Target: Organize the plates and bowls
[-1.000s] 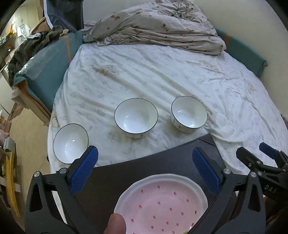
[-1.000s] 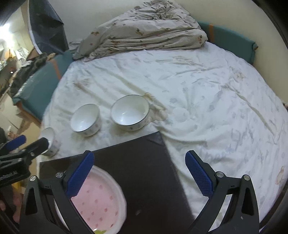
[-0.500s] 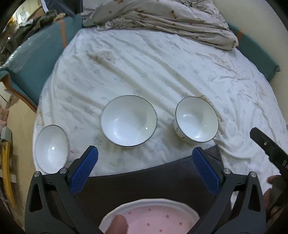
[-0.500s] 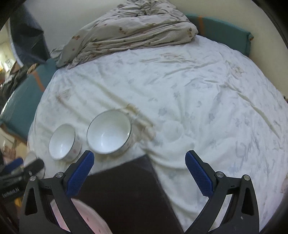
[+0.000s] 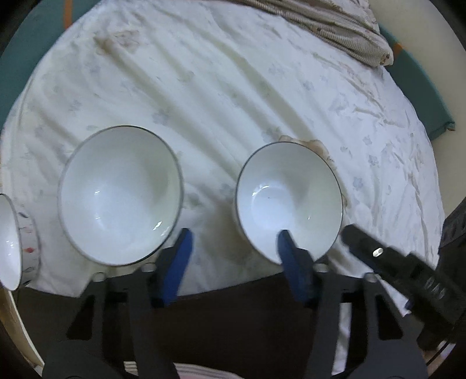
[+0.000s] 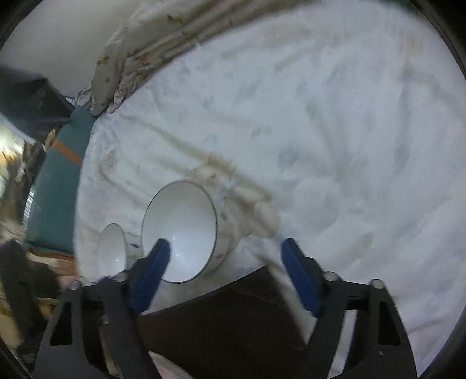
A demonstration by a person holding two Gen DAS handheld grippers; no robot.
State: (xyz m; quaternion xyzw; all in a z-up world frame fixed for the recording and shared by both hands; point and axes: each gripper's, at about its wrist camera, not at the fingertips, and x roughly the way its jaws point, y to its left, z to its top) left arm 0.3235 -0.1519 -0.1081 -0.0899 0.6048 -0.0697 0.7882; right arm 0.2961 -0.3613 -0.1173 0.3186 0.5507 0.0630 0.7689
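Spread across nearly all of both views is a rumpled white bed sheet with a faint floral print (image 5: 233, 87), with a crumpled beige striped quilt (image 5: 335, 23) bunched at the top of the frame and a teal mattress edge (image 6: 58, 186) showing at the left of the right wrist view. Along the bottom of both frames lies a dark brown flat board (image 5: 233, 320), and a sliver of a pink plate (image 5: 198, 373) peeks out at the very bottom centre. On the sheet, mid-frame in the left wrist view, stand a wide white ceramic bowl with a thin dark rim (image 5: 119, 195) at centre left and a second white bowl of the same kind (image 5: 288, 201) at centre right, well apart from each other; a third white bowl with small painted flecks (image 5: 11, 245) is cut off at the left edge. The left gripper (image 5: 234, 247) hangs with its blue-padded jaws moderately spread, gripping nothing, one pad overlapping the near rim of the right-hand bowl. The right gripper (image 6: 224, 256) is likewise spread and empty, just in front of that same bowl (image 6: 180, 230). I'd judge this the approach to a first bowl; next, one jaw must straddle the rim and pinch before lifting it toward a neighbour to nest.
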